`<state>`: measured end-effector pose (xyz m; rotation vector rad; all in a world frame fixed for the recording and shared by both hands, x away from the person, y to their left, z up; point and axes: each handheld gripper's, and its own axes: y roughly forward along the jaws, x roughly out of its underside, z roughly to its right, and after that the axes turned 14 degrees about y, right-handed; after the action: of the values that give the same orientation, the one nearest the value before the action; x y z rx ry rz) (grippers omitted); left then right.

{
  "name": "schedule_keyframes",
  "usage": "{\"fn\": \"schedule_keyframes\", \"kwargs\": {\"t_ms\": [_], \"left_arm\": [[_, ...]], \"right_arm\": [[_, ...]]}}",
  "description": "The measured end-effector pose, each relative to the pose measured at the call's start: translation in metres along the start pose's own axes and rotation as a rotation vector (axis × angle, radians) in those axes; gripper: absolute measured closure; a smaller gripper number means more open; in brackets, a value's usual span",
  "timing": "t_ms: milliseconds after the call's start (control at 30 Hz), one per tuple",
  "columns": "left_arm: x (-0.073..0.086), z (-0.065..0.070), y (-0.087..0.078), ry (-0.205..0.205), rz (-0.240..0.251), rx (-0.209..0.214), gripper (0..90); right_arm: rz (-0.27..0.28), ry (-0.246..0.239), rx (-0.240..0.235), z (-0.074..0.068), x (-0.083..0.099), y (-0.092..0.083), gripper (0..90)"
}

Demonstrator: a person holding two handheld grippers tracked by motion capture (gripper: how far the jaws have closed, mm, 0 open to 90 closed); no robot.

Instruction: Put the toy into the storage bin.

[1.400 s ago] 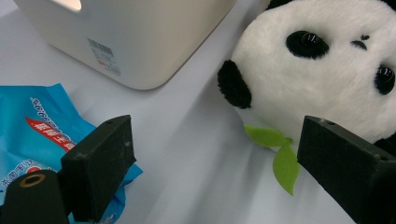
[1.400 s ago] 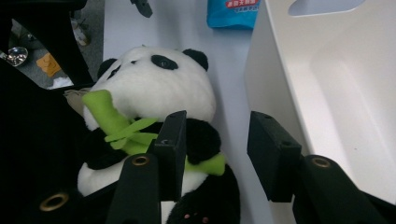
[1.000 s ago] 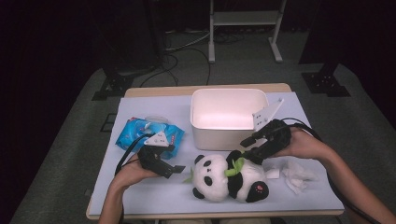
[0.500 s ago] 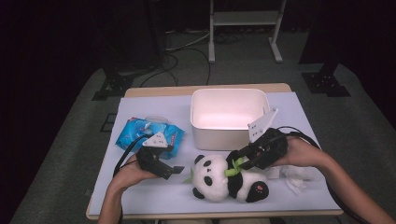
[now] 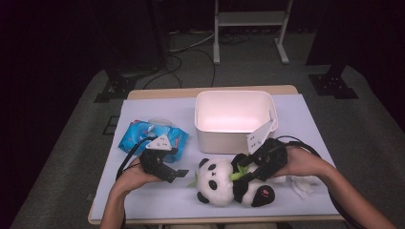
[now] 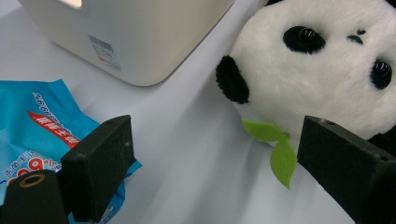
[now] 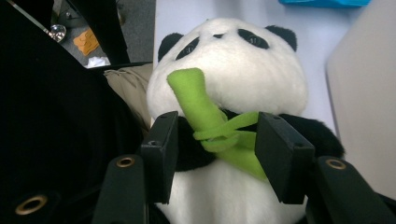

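A black-and-white plush panda (image 5: 219, 183) lies on its back on the white table cover, holding a green felt bamboo stalk (image 7: 201, 107). My right gripper (image 5: 243, 174) is down over its chest. Its jaws have just been opening and now stand on either side of the bamboo and chest (image 7: 217, 149), without visibly squeezing them. My left gripper (image 5: 176, 174) rests left of the panda's head (image 6: 317, 84), open with nothing between its jaws (image 6: 224, 158). A green leaf (image 6: 280, 154) lies just ahead of them.
A white plastic bin (image 5: 234, 133) stands behind the panda, its inside bare. A blue wipes pack (image 5: 143, 133) lies at the left, behind my left gripper. A crumpled white tissue (image 5: 301, 183) sits near my right hand. The table's front edge is close.
My right gripper moved left and down from beside the bin onto the panda's chest, its jaws spreading. The left gripper and the panda stayed put.
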<state>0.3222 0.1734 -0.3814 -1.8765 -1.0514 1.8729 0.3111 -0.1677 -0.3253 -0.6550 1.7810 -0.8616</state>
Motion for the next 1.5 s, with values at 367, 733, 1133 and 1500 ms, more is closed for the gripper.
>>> {"fn": "schedule_keyframes", "kwargs": {"t_ms": [367,733,1133,1500], "left_arm": [[0.001,-0.001,-0.001,0.001,-0.001,0.0,10.3],[0.002,-0.001,-0.001,-0.003,0.0,-0.001,10.3],[0.004,-0.002,-0.002,-0.01,-0.001,-0.003,10.3],[0.005,-0.003,-0.003,-0.012,-0.002,-0.007,10.3]], "right_arm": [[-0.032,-0.023,-0.004,0.0,-0.008,0.017,50.1],[-0.01,-0.015,-0.004,0.009,-0.011,0.019,64.8],[-0.017,-0.044,0.007,0.009,-0.016,0.017,72.5],[-0.013,-0.058,0.016,0.01,-0.02,0.011,73.6]]}}
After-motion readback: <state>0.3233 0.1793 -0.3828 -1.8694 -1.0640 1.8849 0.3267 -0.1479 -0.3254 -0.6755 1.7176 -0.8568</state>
